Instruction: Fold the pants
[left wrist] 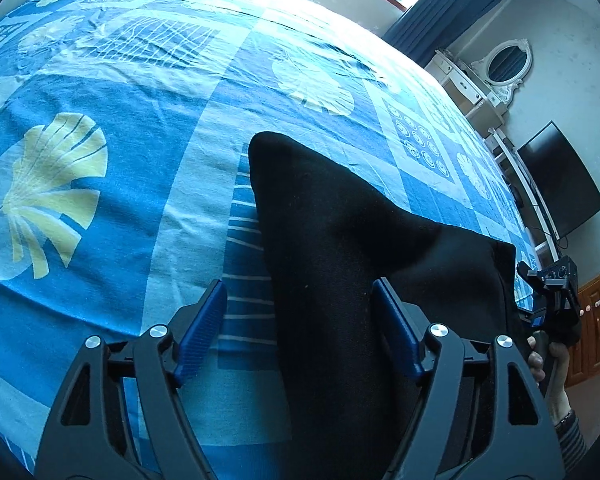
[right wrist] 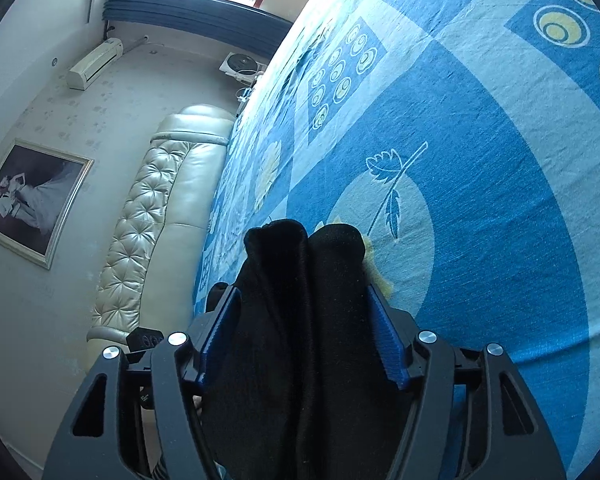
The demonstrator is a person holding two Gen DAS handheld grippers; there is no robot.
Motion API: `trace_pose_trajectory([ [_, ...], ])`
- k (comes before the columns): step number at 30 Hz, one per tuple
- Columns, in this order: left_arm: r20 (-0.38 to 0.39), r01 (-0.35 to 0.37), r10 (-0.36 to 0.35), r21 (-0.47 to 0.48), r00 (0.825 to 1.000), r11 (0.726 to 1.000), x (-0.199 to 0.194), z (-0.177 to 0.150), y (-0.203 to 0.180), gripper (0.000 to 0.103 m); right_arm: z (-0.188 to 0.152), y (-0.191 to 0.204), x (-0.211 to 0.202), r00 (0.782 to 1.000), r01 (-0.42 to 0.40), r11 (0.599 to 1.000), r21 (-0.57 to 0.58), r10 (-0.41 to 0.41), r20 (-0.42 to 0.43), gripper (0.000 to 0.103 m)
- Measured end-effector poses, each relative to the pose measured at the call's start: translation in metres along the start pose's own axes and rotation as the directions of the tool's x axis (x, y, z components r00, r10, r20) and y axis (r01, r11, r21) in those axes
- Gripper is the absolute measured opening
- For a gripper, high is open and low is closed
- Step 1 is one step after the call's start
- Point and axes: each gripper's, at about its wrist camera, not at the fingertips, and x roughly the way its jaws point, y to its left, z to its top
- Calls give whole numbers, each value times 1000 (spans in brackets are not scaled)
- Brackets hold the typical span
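While you've got both grippers over it, the bed takes up nearly everything, covered in a blue sheet with pale leaf and circle prints. Off the bed's far side in your left view there's a window with blue curtains, a white dresser with an oval mirror and a dark TV. In your right view a padded cream headboard stands against the bed's end, with a framed picture and an AC unit on the wall behind it.

The black pants lie on the bed, bunched in folds and running back under both tools.

Your left gripper has its fingers spread: the right blue pad sits against the cloth, the left one stands clear over bare sheet, so nothing's pinched. Your right gripper is spread too, with a thick double fold of pants filling the gap between the pads; the cloth reaches both pads, but whether they're actually squeezing it I can't tell.

At the bed's right edge in the left view you can see your other hand on its handle, striped cuff showing.
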Motion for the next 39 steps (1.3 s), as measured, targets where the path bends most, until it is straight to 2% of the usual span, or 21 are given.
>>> trace_pose_trajectory([
  [4,-22,113,-116,-93,993,989,-20,-28,19,81,-19,-3,-35,1000,3,1000,8,-3,27,76],
  [8,-1,169,-171,-155,985,973,-38,-57,29,83,-45,-14,-59,1000,15,1000,24,-16,24,77],
  [15,-9,195,-198,-150,980,969,-44,-82,16,85,-74,-8,-56,1000,15,1000,0,-15,-20,77],
  [23,-25,240,-249,-191,968,952,-33,-85,5,88,-71,-2,-37,997,66,997,-29,-67,-34,81],
  [28,-27,233,-243,-196,970,952,-26,-89,-3,88,-70,3,-23,993,101,993,-54,-104,-56,81],
  [29,-26,241,-251,-198,968,950,-26,-89,-3,87,-70,6,-21,991,111,991,-69,-115,-62,81],
  [30,-33,246,-257,-198,966,949,-24,-89,-5,75,-72,9,-18,988,131,988,-87,-137,-66,80],
  [31,-52,241,-256,-204,965,949,-20,-91,-6,68,-74,12,-15,984,158,982,-105,-166,-67,72],
  [32,-55,224,-240,-208,969,952,-19,-91,-7,65,-75,13,-12,978,182,976,-120,-192,-77,58],
  [33,-52,214,-229,-206,972,955,-19,-91,-9,59,-76,12,-11,977,188,975,-118,-198,-79,57],
  [35,-51,188,-201,-190,978,964,-21,-91,-13,52,-76,7,-16,983,159,984,-85,-166,-83,46],
  [39,-49,142,-151,-161,987,977,-29,-89,-24,41,-77,7,-23,990,116,992,-48,-119,-75,39],
])
